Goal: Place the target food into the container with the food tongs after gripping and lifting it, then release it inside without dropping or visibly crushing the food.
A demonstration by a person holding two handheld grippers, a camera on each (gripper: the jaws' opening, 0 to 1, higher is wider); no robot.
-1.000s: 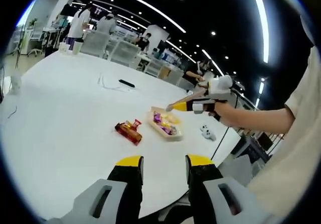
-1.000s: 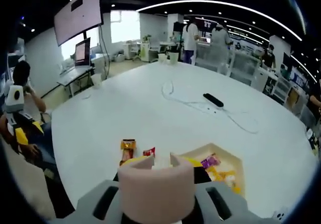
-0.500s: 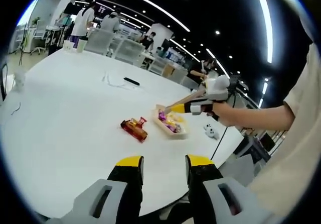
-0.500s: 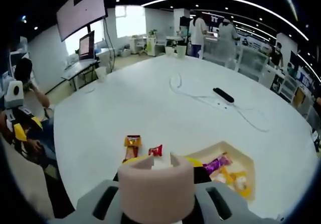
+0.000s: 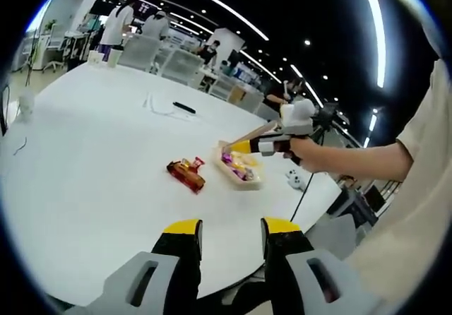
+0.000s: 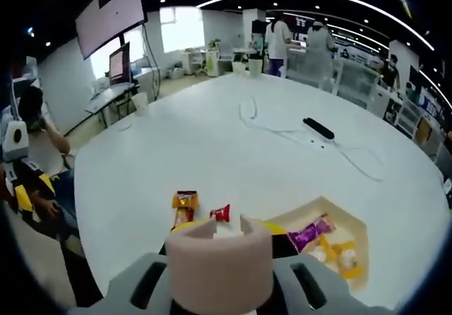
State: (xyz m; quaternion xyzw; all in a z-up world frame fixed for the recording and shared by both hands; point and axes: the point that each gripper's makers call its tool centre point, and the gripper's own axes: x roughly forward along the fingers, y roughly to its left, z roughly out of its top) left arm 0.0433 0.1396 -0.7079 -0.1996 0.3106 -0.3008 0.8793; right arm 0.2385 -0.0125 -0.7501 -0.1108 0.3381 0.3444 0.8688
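White table (image 6: 176, 152); black remote (image 6: 318, 128) beside loose cable (image 6: 272, 128); wall screen (image 6: 106, 15); people standing behind

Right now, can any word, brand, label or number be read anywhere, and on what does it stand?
None can be read.
Snack packets on the table: print too small and blurred.
Purple wrapper in the tray: blurred.
Wall screen: no legible text.

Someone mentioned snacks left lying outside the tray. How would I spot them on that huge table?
Start at the big white round table and find the shallow beige tray of wrapped snacks near its edge. Beside the tray, on the bare tabletop, lie an orange snack packet and a small red wrapped candy, the snacks outside the tray.
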